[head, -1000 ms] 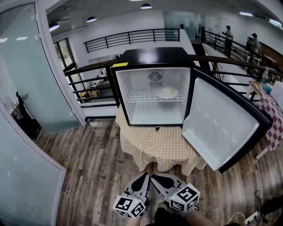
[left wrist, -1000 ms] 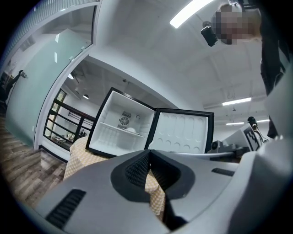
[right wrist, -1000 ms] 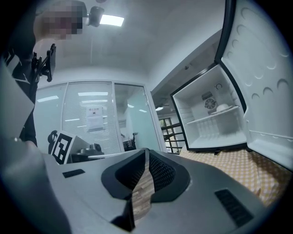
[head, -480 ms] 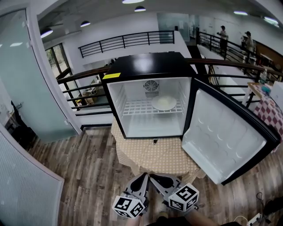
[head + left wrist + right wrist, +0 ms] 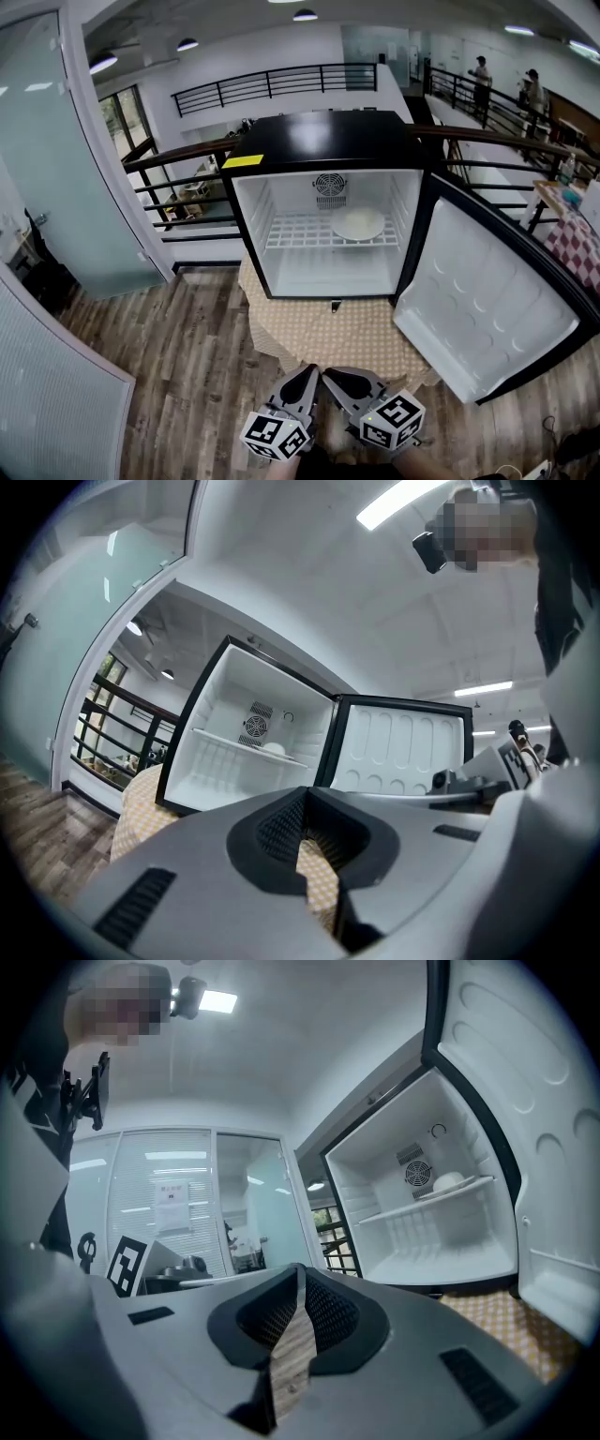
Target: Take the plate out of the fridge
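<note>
OPEN FRIDGE, PLATE WAITING: You stand back from the fridge point(image 5: 319, 141) with both claws low and level in front of you. The left gripper point(image 5: 307, 375) has its jaws pressed together on nothing. The right gripper point(image 5: 330, 378) is likewise closed and empty. Their tips sit side by side, well short of the cloth-covered table point(image 5: 328, 328) that carries the fridge. The plate point(image 5: 357, 223) lies flat on the wire shelf point(image 5: 291, 232), toward the back and right of the middle, just below the fan point(image 5: 329, 187). The door point(image 5: 487, 300) hangs wide to the right. The plate looks pale, shallow and rigid, probably ceramic or melamine. It should be light enough for one claw, but its smooth rim is likely to slip, and it could chip if knocked on the wires or dropped. Your best hold looks to be the near rim, one jaw over and one under. That means opening a claw first, tipping the edge slightly off the wires, then keeping the plate level on the way out
</note>
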A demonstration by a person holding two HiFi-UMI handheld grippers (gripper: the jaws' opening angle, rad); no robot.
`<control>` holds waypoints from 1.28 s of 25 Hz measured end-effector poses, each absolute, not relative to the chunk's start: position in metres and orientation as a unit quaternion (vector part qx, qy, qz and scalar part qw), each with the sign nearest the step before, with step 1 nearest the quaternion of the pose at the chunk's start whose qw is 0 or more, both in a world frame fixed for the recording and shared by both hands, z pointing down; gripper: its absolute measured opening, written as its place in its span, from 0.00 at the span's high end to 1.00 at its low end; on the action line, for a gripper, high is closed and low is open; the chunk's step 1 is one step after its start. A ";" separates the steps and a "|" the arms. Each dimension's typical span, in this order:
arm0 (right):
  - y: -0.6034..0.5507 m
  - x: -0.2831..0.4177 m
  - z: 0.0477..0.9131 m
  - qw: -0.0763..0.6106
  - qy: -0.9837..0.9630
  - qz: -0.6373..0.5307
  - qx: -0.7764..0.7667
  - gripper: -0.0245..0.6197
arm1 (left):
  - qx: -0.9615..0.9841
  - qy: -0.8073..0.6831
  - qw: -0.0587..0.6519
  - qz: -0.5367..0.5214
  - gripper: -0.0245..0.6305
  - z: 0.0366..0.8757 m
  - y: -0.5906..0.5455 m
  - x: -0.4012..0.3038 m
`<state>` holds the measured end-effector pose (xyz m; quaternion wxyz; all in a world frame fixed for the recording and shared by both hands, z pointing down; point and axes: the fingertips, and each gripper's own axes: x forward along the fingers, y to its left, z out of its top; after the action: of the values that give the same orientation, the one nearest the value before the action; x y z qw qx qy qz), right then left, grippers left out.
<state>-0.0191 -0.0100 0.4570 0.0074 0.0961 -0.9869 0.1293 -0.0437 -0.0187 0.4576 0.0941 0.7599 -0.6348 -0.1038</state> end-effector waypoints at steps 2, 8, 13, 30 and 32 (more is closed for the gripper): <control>-0.018 -0.022 0.457 0.006 -0.986 0.131 0.104 0.90 | 0.763 -0.631 0.095 -0.105 0.95 0.457 -0.027 -0.047; -0.051 -0.032 0.456 0.002 -0.981 0.138 0.139 0.90 | 0.784 -0.604 0.099 -0.100 0.95 0.454 -0.060 -0.057; -0.085 -0.051 0.454 -0.008 -0.975 0.143 0.170 0.90 | 0.803 -0.581 0.098 -0.090 0.95 0.451 -0.095 -0.075; -0.159 -0.090 0.455 -0.036 -0.946 0.163 0.277 0.90 | 0.861 -0.493 0.102 -0.070 0.95 0.444 -0.171 -0.112; -0.164 -0.092 0.456 -0.040 -0.942 0.165 0.288 0.90 | 0.867 -0.483 0.102 -0.071 0.95 0.444 -0.177 -0.114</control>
<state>-0.0923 -0.1645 0.4557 -0.0397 0.2883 -0.9424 0.1651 -0.1137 -0.1768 0.4442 0.1020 0.8667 -0.4830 -0.0710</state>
